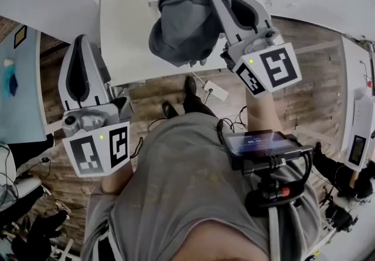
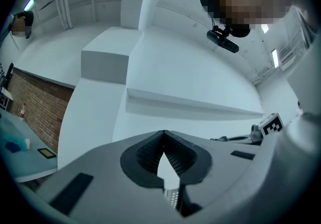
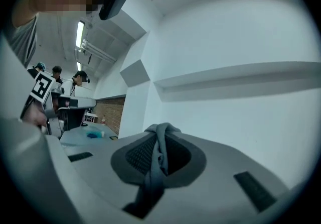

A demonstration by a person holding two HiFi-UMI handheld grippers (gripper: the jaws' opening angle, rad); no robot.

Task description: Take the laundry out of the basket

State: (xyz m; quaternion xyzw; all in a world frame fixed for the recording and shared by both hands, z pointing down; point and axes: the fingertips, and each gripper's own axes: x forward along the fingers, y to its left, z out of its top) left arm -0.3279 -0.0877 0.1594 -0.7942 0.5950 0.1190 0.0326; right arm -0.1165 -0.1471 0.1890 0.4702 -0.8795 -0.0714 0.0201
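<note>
white table ahead of both grippers; your right gripper clamps the grey garment at its tip, your left gripper clenched empty.

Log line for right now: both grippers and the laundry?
left gripper: shut, empty | right gripper: shut on garment | garment: grey, bunched, hanging above table

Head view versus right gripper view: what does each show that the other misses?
Only the head view shows the whole bunched grey cloth garment hanging against the white table, and the left gripper apart from it. Only the right gripper view shows how the right gripper grips: jaws pinched on a twisted fold; also bystanders far behind. Both show that garment held.
</note>
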